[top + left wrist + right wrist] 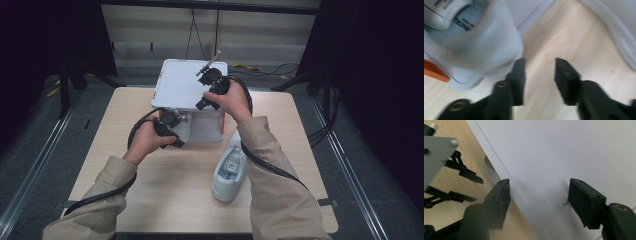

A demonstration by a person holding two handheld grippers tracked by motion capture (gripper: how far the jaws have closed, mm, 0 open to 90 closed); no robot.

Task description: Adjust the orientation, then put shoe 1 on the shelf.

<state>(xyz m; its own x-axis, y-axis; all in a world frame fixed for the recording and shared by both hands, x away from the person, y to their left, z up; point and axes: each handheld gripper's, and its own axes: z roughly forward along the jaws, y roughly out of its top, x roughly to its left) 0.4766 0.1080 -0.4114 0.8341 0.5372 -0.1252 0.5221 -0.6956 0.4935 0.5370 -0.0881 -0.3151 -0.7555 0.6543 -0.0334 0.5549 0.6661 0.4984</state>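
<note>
Looks down on a pale wood worktop (165, 200) with a white box (207, 127) near its far edge. Shows the white lid (180, 85) tilted up over the box, its far corner past the worktop's back edge.

Finds the right gripper (202, 104) at the lid's right side. In the right gripper view (539, 187), has one jaw out past the lid's edge and one jaw over the flat white top. Cannot tell if the pads squeeze the lid or just sit around its edge.

Finds the left gripper (175, 131) low at the box front, released, jaws apart, with bare wood between them (540, 62). Puts a white shoe heel (481, 42) just beside the left jaw, with an orange edge (434, 72) below it.

Has a second white shoe (230, 170) lying on the worktop right of the box, close to the right sleeve. Leaves lots of open wood at the front and left.

Shows black letters inside the near shoe, too blurry to read.
</note>
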